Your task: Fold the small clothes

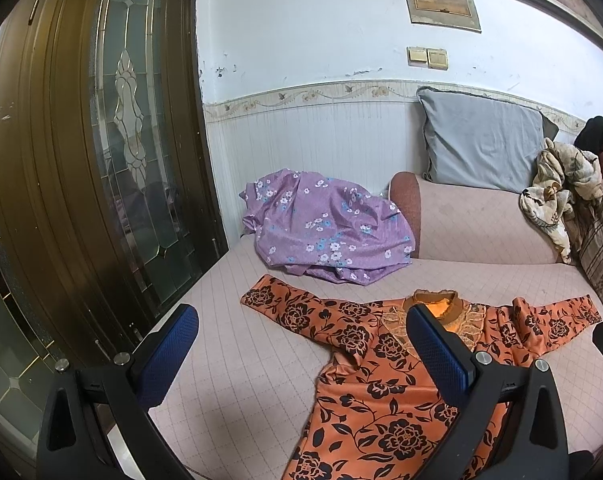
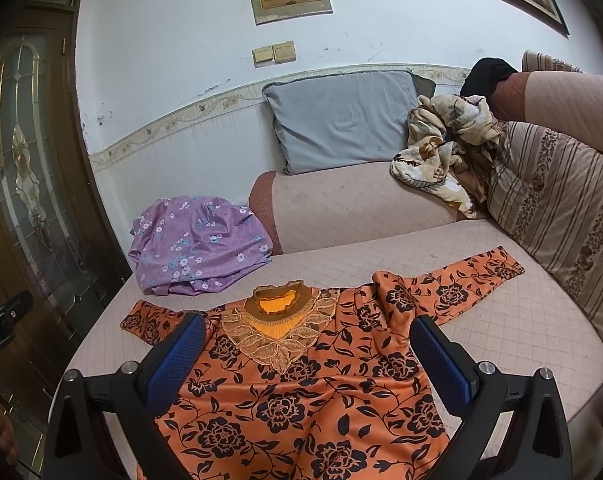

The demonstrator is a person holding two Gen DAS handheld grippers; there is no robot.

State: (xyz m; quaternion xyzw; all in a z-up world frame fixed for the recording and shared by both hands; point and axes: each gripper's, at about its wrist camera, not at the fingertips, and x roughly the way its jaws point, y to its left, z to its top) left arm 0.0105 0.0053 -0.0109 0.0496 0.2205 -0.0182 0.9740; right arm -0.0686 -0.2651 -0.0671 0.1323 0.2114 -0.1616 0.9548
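An orange top with black flowers and a lace collar (image 1: 385,364) lies flat, face up, on the pink quilted seat (image 1: 253,364), sleeves spread out to both sides. It also shows in the right wrist view (image 2: 301,392). My left gripper (image 1: 301,328) is open and empty, above the top's left sleeve and shoulder. My right gripper (image 2: 307,336) is open and empty, above the chest just below the collar. Each has blue pads.
A crumpled purple floral garment (image 1: 325,228) lies behind the top near the wall. A grey pillow (image 1: 481,140) leans on the wall over a pink bolster (image 2: 361,208). A cream floral cloth (image 2: 445,148) and a striped cushion (image 2: 561,208) are right. A wooden glass door (image 1: 101,160) stands left.
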